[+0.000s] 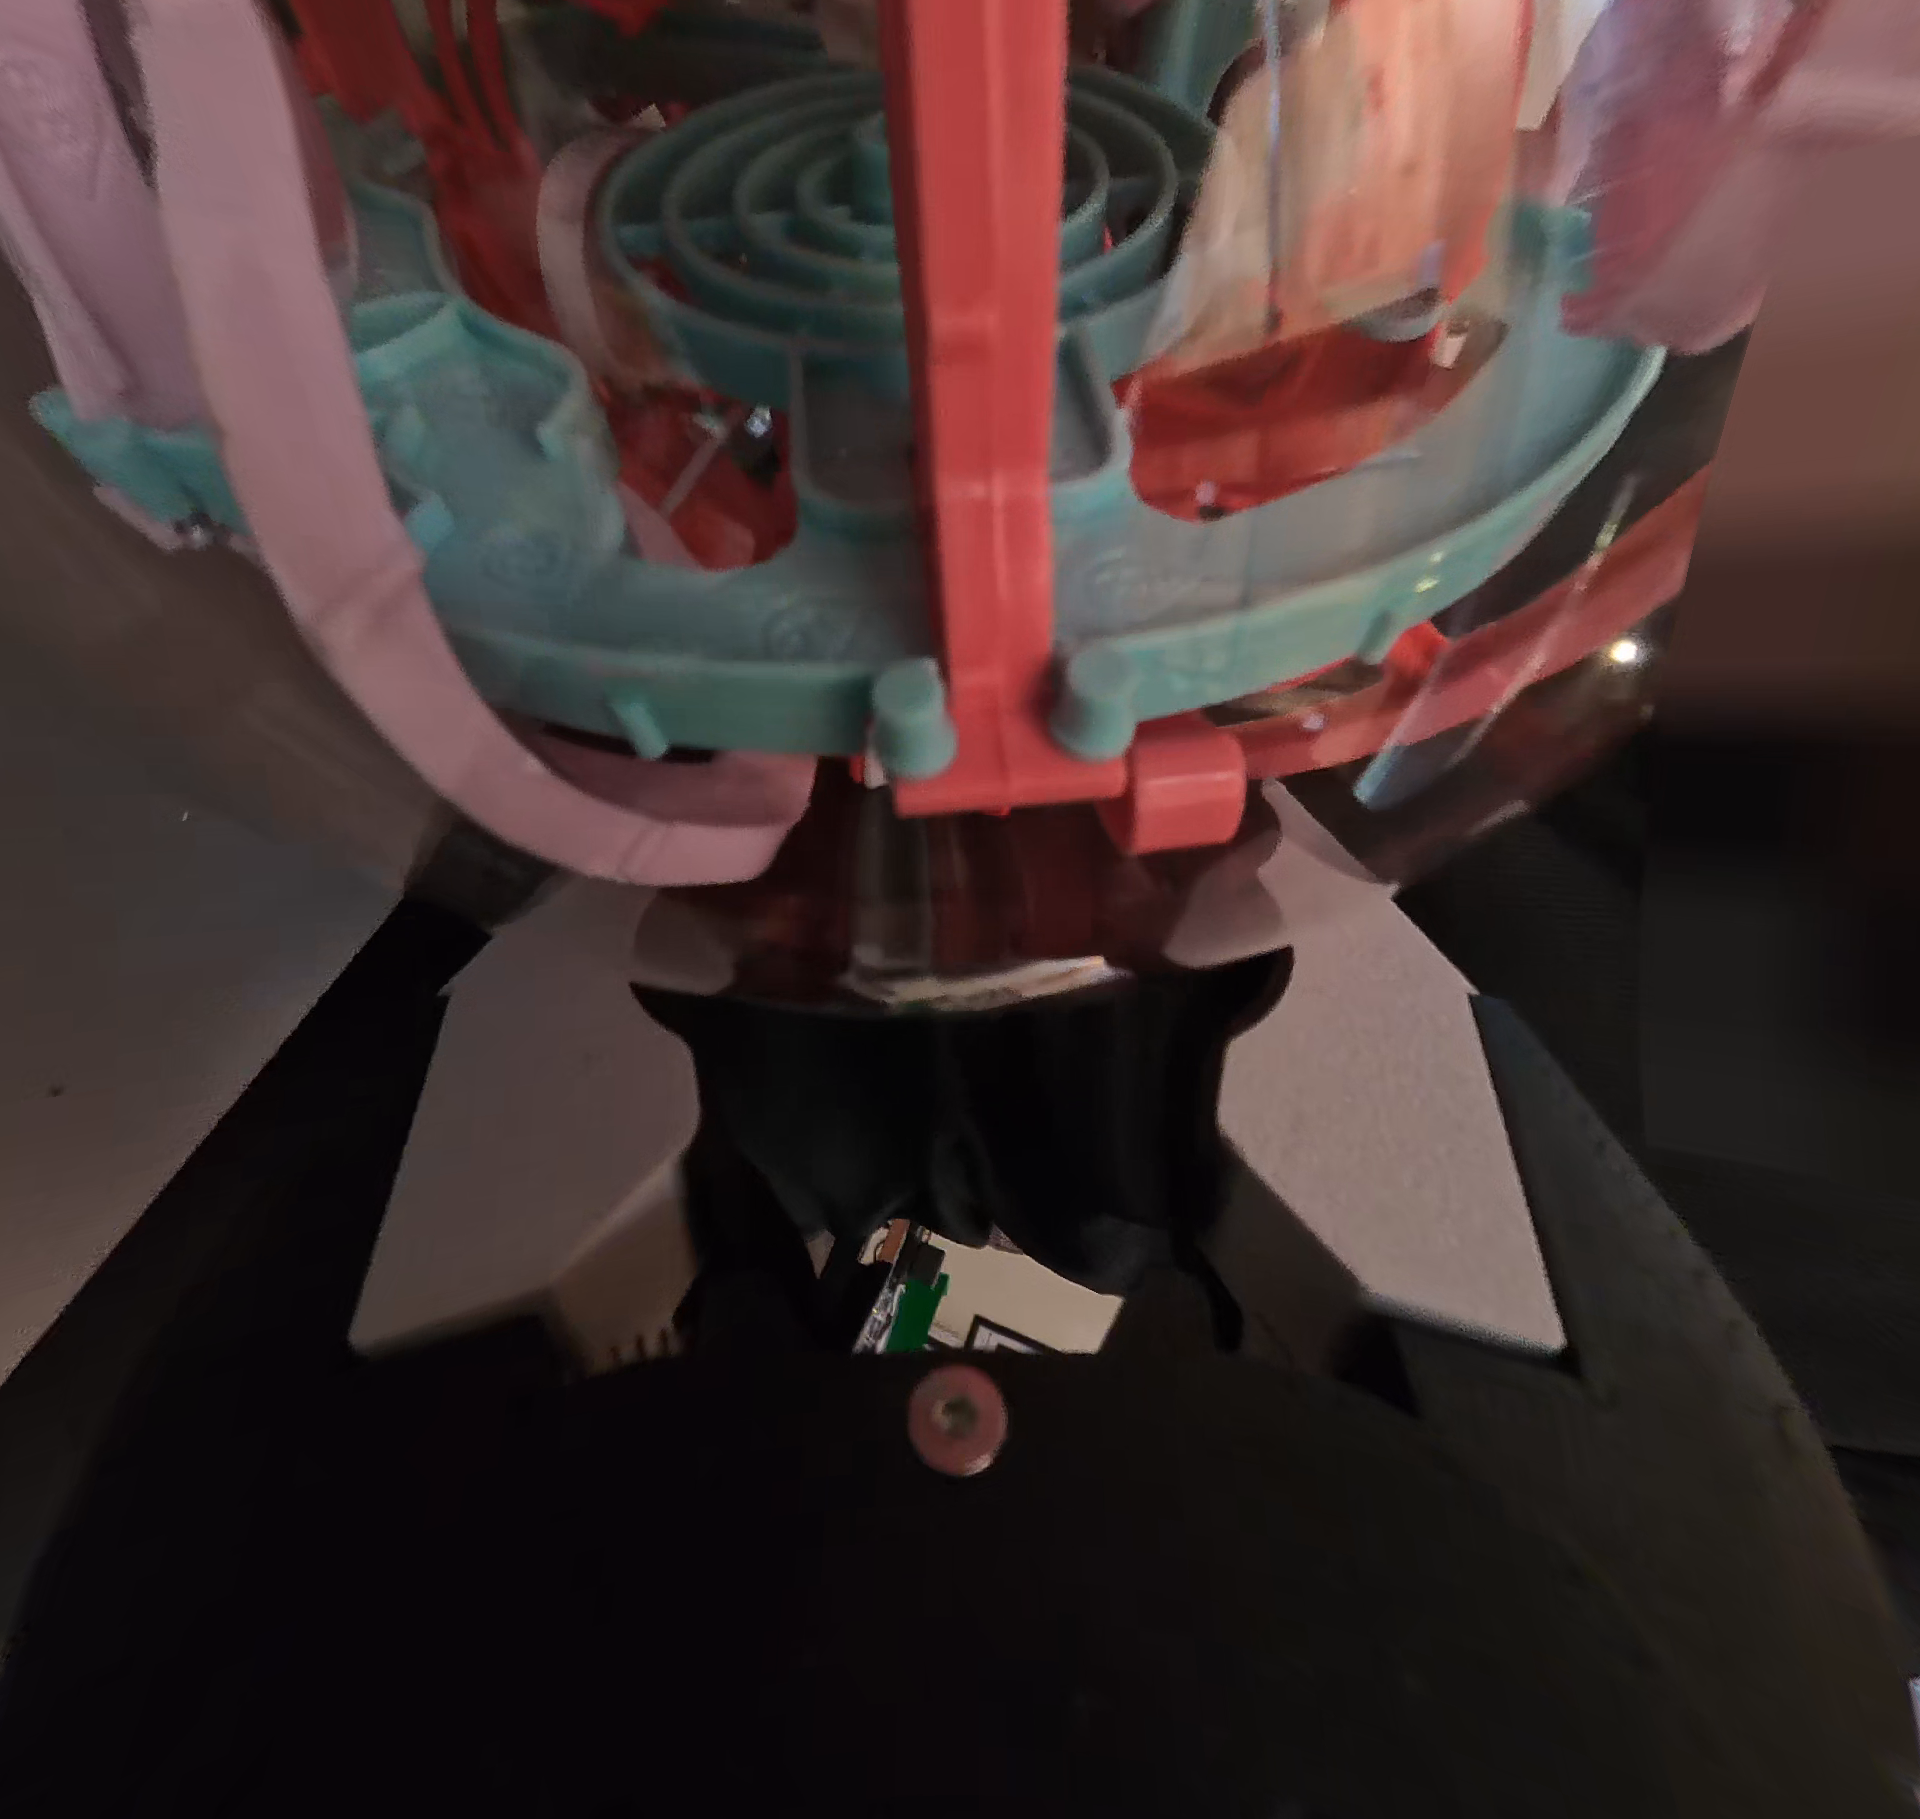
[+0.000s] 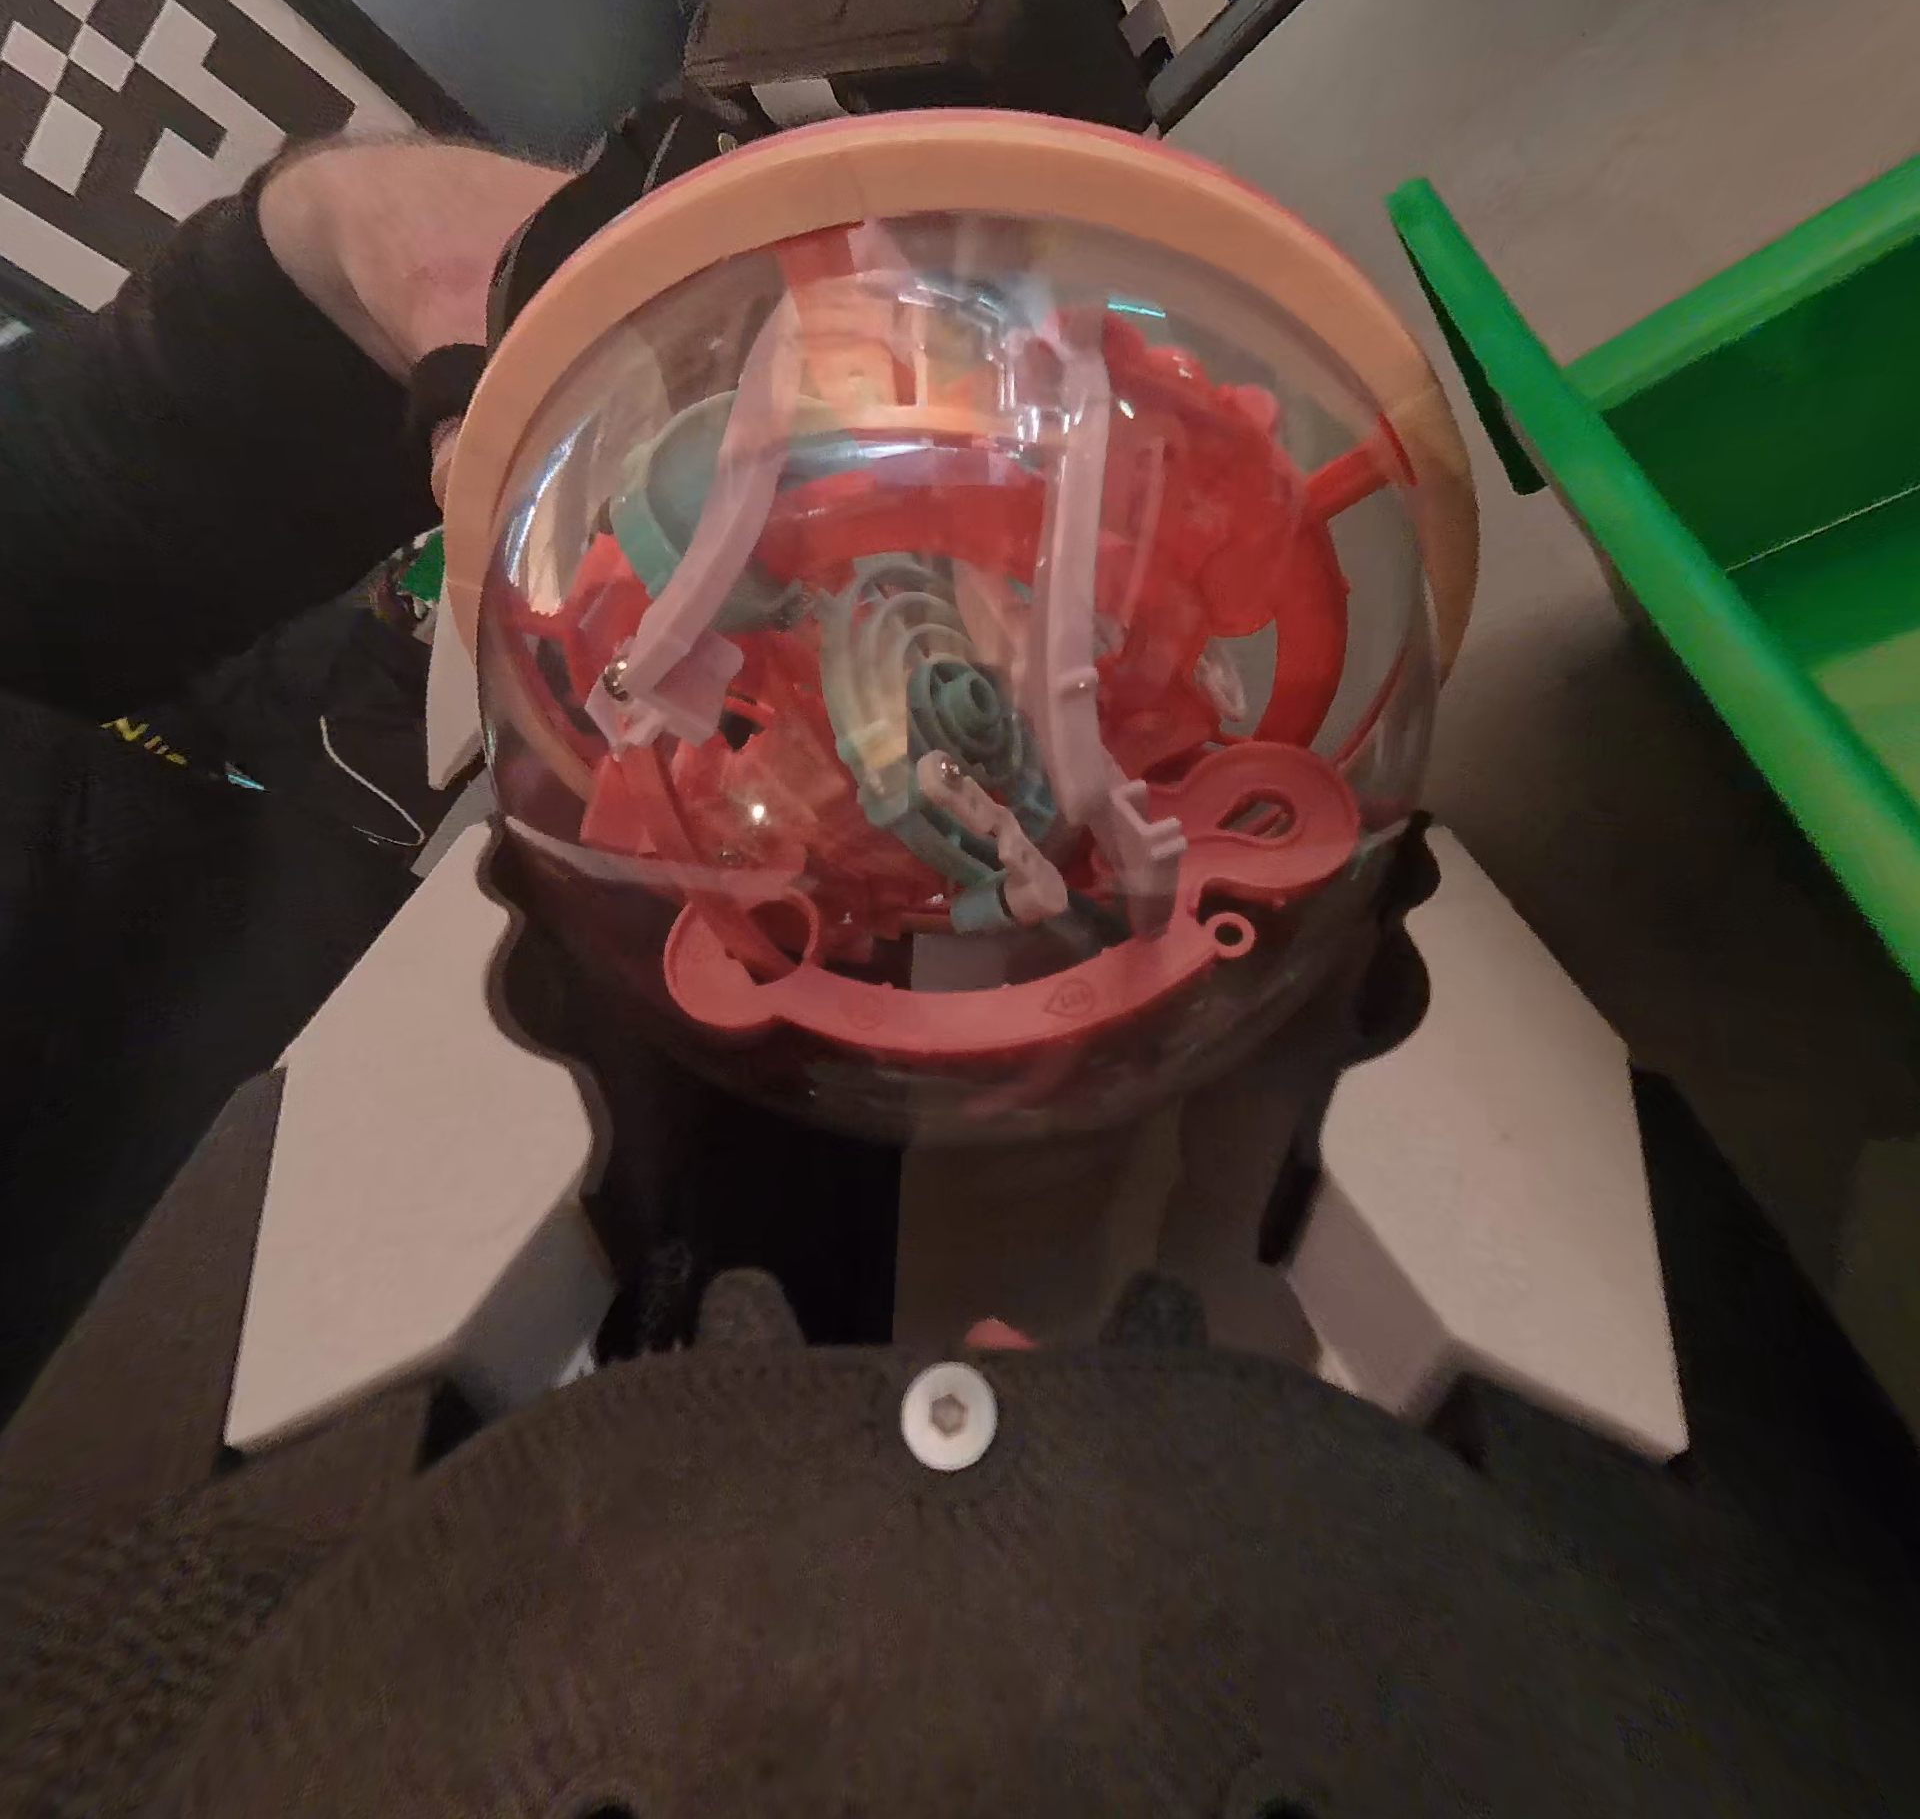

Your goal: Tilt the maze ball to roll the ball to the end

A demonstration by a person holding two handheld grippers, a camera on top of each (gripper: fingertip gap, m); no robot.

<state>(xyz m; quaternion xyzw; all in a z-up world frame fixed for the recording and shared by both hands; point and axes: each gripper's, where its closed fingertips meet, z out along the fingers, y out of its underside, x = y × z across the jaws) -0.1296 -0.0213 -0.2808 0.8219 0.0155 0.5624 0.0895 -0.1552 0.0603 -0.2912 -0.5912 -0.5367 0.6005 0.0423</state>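
The maze ball [image 2: 956, 626] is a clear sphere with a tan ring around it and red, teal and lilac tracks inside. It sits between my right gripper's [image 2: 961, 865] fingers, whose black tips touch its lower sides. A small shiny ball [image 2: 620, 673] rests on a lilac track at the left; another shiny spot [image 2: 943, 763] is near the teal spiral. In the left wrist view the maze ball [image 1: 977, 419] fills the upper frame, very close and blurred. My left gripper [image 1: 961, 938] cups it from the opposite side, white fingers [image 1: 488, 1146] flanking its bottom.
A green open bin [image 2: 1714, 522] stands at the right on the grey table [image 2: 1558, 159]. A person's forearm in a black sleeve [image 2: 208, 470] reaches in at the left. A black-and-white checkered marker [image 2: 125, 86] is at the top left. A black block [image 2: 883, 13] lies behind the ball.
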